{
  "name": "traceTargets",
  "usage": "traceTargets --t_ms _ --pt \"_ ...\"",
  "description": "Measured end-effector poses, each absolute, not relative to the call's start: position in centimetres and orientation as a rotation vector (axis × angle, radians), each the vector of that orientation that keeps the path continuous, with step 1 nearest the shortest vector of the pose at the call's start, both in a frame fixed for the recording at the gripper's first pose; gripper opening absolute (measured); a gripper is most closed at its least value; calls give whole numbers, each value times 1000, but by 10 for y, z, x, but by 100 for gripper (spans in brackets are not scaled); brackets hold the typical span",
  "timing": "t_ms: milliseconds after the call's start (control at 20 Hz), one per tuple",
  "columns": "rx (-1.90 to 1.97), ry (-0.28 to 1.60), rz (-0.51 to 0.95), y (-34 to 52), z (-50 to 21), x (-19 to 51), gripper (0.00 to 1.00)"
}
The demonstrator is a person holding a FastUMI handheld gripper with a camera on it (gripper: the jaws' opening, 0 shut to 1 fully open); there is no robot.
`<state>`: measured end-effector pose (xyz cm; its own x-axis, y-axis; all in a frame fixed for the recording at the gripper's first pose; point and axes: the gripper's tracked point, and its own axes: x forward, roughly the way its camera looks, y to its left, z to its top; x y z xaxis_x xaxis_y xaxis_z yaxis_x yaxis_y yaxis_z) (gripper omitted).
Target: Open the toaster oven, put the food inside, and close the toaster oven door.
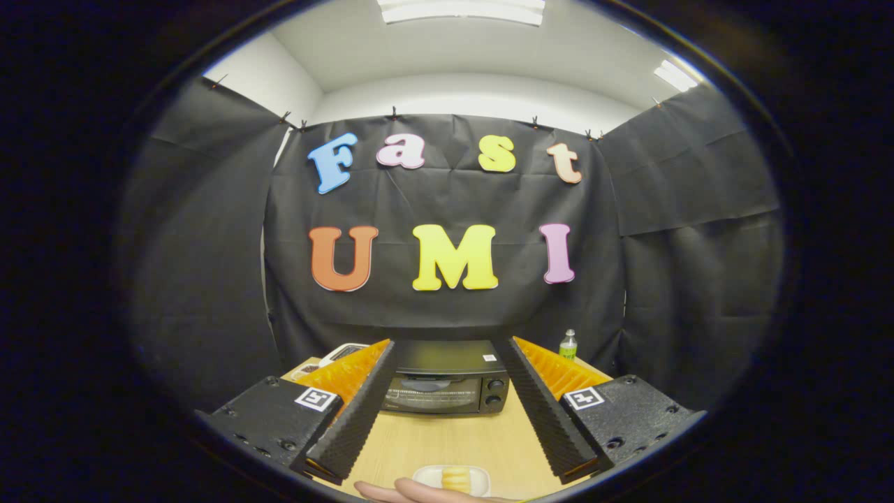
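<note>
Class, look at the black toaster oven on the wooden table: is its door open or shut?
Shut. The black toaster oven's glass door stands upright, flush with the front beside the knobs, beyond the open gripper.

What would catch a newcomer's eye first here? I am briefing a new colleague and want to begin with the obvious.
The black toaster oven, door closed, sits at the far end of the wooden table, framed between the open gripper fingers. Near the fingers' bases, a small white plate holds yellow food, with a hand at its edge. A green bottle stands beyond the right finger, beside the oven.

Cloth-walled recording booth (209, 230), office ceiling lights (461, 10)
</note>
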<state>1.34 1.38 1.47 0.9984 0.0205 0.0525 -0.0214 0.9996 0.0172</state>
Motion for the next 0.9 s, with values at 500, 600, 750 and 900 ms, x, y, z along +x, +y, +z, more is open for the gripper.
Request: traceTargets --t_ms 500,600,750,900 --pt "29 91 36 27 -43 127 100" --pt "34 143 54 33 -66 157 100" --pt "10 189 44 33 -100 200 100" --pt "24 240 24 25 -132 234 100"
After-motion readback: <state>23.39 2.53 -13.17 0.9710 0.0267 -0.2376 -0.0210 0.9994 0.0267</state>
